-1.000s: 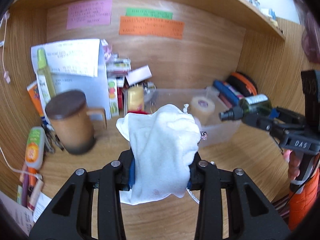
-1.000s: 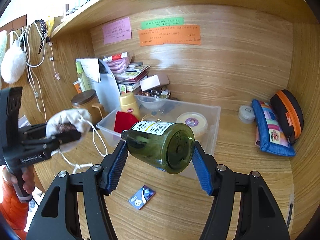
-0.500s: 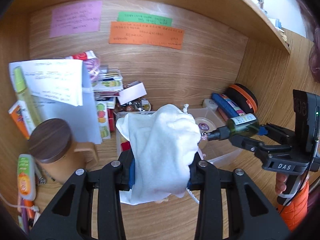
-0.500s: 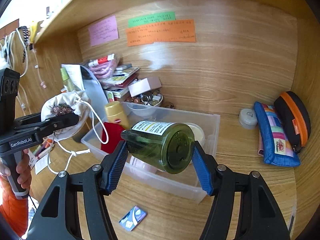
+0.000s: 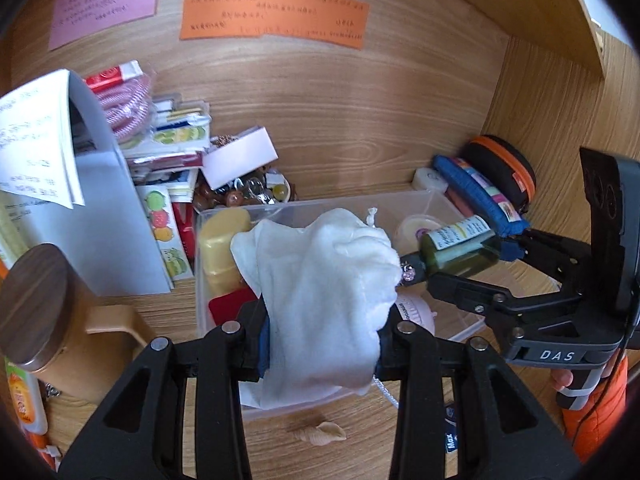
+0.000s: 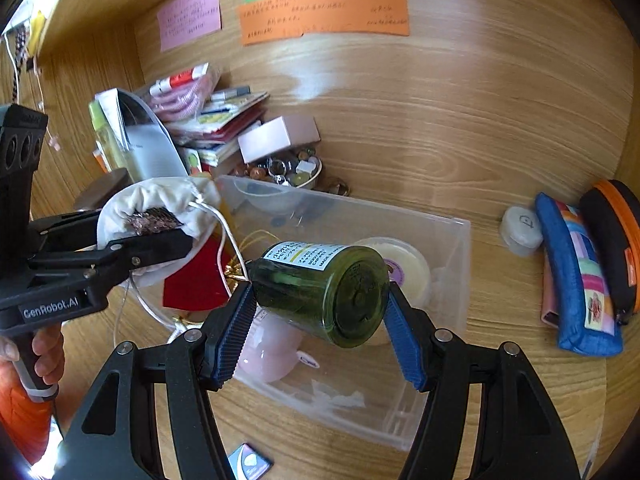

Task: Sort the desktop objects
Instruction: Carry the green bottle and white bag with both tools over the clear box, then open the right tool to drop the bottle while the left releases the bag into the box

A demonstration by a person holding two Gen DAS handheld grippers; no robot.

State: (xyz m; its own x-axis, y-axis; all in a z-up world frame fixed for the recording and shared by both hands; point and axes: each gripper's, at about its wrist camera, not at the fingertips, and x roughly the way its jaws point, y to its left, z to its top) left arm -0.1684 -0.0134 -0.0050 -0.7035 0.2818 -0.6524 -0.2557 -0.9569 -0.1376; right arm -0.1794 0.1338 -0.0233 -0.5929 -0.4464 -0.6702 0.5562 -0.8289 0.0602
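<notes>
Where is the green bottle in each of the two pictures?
Left wrist view: the green bottle is at the right of middle, lying sideways in the right gripper, beside the white drawstring pouch.
Right wrist view: the green bottle is at the centre, bottom toward the camera, clamped between the blue jaws.
Shared landmark: the clear plastic bin under the bottle, and the orange note on the back wall.

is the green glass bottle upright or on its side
On its side: the green glass bottle lies level in the right claw, base toward the camera, neck toward the white cloth pouch.
</notes>
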